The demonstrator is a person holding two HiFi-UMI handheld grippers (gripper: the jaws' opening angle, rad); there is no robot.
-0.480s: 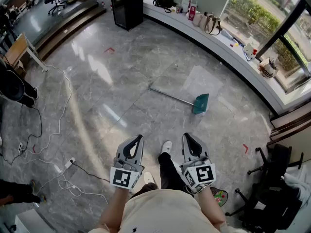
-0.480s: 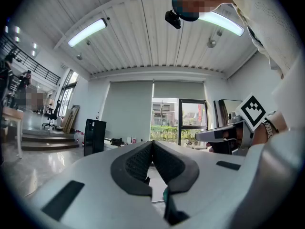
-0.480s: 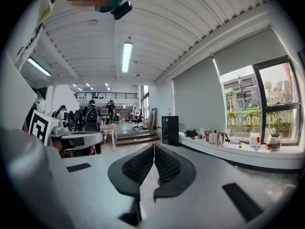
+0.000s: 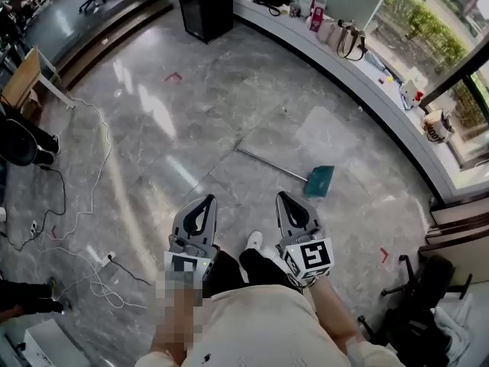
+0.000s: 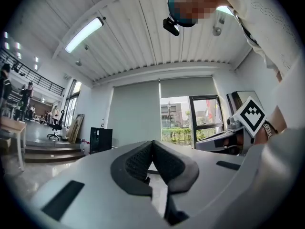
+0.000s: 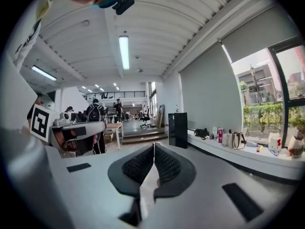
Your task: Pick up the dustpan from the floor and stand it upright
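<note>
A teal dustpan [image 4: 318, 180] with a long grey handle [image 4: 269, 164] lies flat on the marble floor in the head view, ahead of me and a bit to the right. My left gripper [image 4: 200, 199] and right gripper [image 4: 284, 196] are held side by side at waist height, well short of the dustpan, both pointing forward. Each has its jaws pressed together with nothing between them. The left gripper [image 5: 152, 143] and the right gripper [image 6: 153, 146] views look out level across the room, and neither shows the dustpan.
White cables [image 4: 92, 205] trail over the floor at the left. A black cabinet [image 4: 205, 4] stands at the back. A long window ledge [image 4: 359, 75] with bags and bottles curves along the right. Black office chairs [image 4: 416, 312] sit at the lower right. My shoe [image 4: 254, 241] shows between the grippers.
I have stepped forward: the dustpan sits nearer the grippers and lower in the head view. Both grippers have risen slightly and stay shut.
</note>
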